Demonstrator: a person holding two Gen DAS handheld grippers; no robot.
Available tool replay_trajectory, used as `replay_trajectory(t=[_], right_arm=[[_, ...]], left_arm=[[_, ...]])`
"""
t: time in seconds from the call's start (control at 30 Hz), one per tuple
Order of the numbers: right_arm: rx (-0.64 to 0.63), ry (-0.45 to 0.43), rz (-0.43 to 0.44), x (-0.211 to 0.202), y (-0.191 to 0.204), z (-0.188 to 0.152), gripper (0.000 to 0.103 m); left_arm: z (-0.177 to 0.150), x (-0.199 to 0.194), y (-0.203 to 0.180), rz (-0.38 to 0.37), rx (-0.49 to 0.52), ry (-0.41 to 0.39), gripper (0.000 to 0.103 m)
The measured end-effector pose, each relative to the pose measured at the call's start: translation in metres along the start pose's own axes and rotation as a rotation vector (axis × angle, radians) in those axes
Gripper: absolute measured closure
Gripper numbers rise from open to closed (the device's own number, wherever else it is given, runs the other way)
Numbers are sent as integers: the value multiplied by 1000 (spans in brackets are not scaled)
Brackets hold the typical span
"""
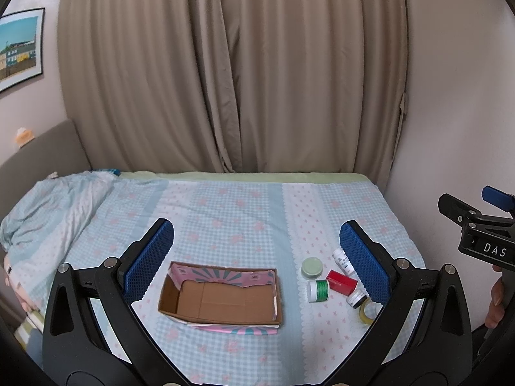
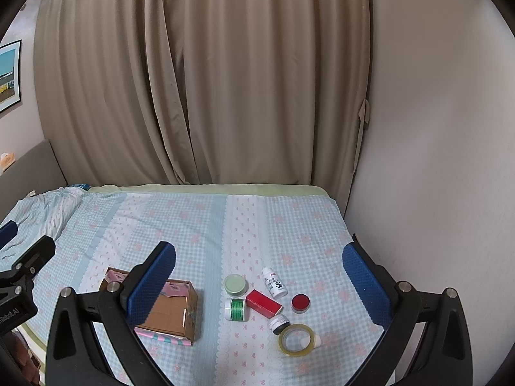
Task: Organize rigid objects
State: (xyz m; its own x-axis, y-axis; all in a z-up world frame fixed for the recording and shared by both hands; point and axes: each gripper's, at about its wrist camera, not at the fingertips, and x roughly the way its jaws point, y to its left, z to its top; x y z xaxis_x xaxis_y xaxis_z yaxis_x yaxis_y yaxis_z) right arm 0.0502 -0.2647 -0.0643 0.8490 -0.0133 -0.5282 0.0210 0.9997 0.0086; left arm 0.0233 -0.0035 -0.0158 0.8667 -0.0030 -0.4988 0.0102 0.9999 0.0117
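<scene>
An open cardboard box [image 1: 222, 299] [image 2: 167, 313] with pink patterned flaps lies empty on the bed. To its right is a cluster: a pale green round jar [image 1: 311, 267] [image 2: 235, 284], a green-labelled jar [image 1: 318, 290] [image 2: 236, 309], a red box [image 1: 341, 282] [image 2: 264, 303], a white bottle [image 1: 342, 261] [image 2: 274, 283], a small dark-capped jar [image 1: 356, 298] [image 2: 278, 323], a tape roll [image 1: 367, 312] [image 2: 296, 339] and a red-lidded jar [image 2: 301, 302]. My left gripper [image 1: 257, 257] hovers open above the box. My right gripper [image 2: 259, 276] hovers open above the cluster.
The bed carries a blue checked floral sheet [image 1: 231, 218], with a rumpled quilt [image 1: 48, 212] at the left. Beige curtains [image 1: 225, 74] hang behind the bed and a wall [image 2: 434, 160] closes the right side. A framed picture [image 1: 19, 48] hangs at left.
</scene>
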Motion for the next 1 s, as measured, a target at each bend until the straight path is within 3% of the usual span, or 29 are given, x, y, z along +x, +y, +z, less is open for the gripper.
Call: replay_trajectory(t=[0.5, 0.77, 1.0], right_arm=[[7, 18, -8, 2, -2, 5, 0], [36, 94, 1, 29, -30, 0, 0], [39, 209, 48, 100, -85, -19, 0]], left_arm=[[6, 9, 4, -12, -4, 39, 1], [-7, 64, -11, -56, -11, 154, 1], [-54, 129, -64, -72, -25, 309, 1]])
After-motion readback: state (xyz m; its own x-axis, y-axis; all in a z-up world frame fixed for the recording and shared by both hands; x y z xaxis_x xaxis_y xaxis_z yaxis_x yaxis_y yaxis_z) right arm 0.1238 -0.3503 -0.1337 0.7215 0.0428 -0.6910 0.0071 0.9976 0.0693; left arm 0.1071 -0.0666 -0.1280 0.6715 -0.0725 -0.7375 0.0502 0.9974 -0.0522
